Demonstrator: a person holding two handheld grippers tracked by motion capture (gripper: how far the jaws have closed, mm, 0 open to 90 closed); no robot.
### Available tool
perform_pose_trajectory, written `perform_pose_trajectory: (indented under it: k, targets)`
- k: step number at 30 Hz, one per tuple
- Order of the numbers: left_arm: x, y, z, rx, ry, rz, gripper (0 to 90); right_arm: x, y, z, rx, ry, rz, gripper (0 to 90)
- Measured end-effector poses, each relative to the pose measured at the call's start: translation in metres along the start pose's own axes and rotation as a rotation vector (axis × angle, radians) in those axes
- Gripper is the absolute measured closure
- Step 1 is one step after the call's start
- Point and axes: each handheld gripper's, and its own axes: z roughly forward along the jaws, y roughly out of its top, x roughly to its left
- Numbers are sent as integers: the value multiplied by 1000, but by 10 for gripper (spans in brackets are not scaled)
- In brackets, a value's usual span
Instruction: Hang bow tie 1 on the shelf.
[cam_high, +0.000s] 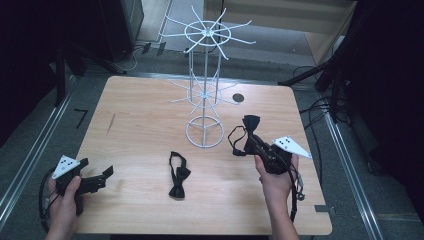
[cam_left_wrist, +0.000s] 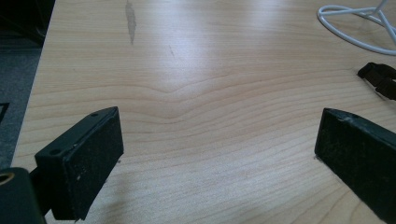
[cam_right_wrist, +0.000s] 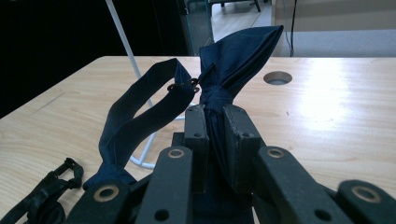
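A dark navy bow tie (cam_high: 250, 126) is pinched at its knot by my right gripper (cam_high: 254, 141), lifted above the table right of the white wire rack (cam_high: 205, 85). In the right gripper view the jaws are shut on the bow tie (cam_right_wrist: 236, 51) at my right gripper (cam_right_wrist: 215, 126), and the tie's strap (cam_right_wrist: 135, 107) loops off to the left. A second, black bow tie (cam_high: 177, 176) lies flat on the table in front of the rack's base ring. My left gripper (cam_high: 97, 167) rests at the table's near left corner, open with bare wood between the jaws (cam_left_wrist: 219, 140).
The rack has two tiers of thin hooks and a round base ring (cam_left_wrist: 355, 28) near the table's middle. A round cable hole (cam_high: 238, 97) sits behind it. The wooden table (cam_high: 140, 115) is ringed by dark floor and cables on the right.
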Motion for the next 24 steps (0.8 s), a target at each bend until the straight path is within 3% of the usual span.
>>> perform_pose_trajectory:
  k: [24]
  targets:
    - [0,0,0,4,0,2,15,7,25,-1,-47,8,1,815]
